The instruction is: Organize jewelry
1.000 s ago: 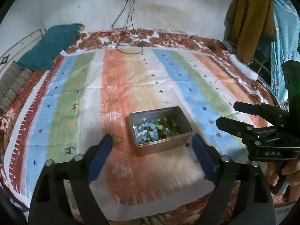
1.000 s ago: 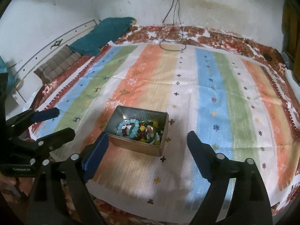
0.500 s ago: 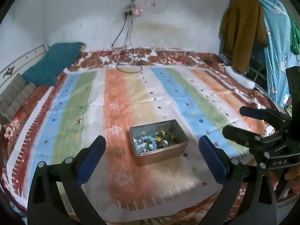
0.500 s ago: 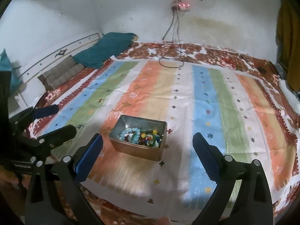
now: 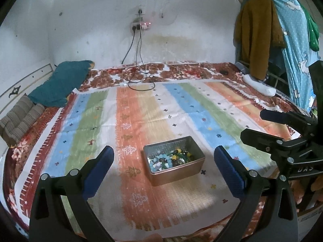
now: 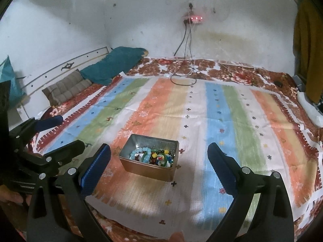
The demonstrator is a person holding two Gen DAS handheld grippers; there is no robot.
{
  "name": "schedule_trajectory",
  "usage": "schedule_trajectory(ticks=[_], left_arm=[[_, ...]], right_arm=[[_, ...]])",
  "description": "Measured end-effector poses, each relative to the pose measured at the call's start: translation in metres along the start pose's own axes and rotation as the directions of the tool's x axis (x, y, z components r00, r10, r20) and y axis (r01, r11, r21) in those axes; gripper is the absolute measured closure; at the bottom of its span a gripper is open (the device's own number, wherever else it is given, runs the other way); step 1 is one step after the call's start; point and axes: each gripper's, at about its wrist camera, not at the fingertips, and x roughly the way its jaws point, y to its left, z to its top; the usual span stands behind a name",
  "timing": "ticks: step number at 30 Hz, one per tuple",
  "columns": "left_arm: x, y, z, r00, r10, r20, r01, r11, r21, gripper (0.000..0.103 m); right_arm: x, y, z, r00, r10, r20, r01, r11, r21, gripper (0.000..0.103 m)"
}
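**Both grippers held apart above striped cloth; jewelry tin untouched**

A rectangular metal tin is seen resting on the orange stripe of a multicoloured striped cloth that is spread over a floral bedcover. The tin is uncovered and holds a heap of beaded jewelry, among which pale blue, green and yellow beads can be made out; single pieces cannot be told apart.

The left gripper is held above the near edge of the cloth, its blue-padded fingers spread wide with nothing between them. The tin is framed between the two fingers but is not touched.

The right gripper is likewise held with its jaws wide apart and empty, the tin lying ahead of it and clear of both pads. Each gripper is visible at the edge of the other's view, just beside it.

At the head of the bed a teal pillow and a striped cushion are noted. Cables are seen hanging from a wall socket onto the bedcover. Clothing is hung at the right.
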Motion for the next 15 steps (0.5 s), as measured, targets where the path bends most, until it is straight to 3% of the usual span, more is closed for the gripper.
schedule_trajectory(ticks=[15], left_arm=[[-0.0003,0.0038,0.0013,1.000,0.021,0.003,-0.021,1.000,-0.022,0.006]], right_arm=[[-0.0075,0.0043,-0.0041,0.999,0.022,0.029,-0.022,1.000,-0.006,0.006]])
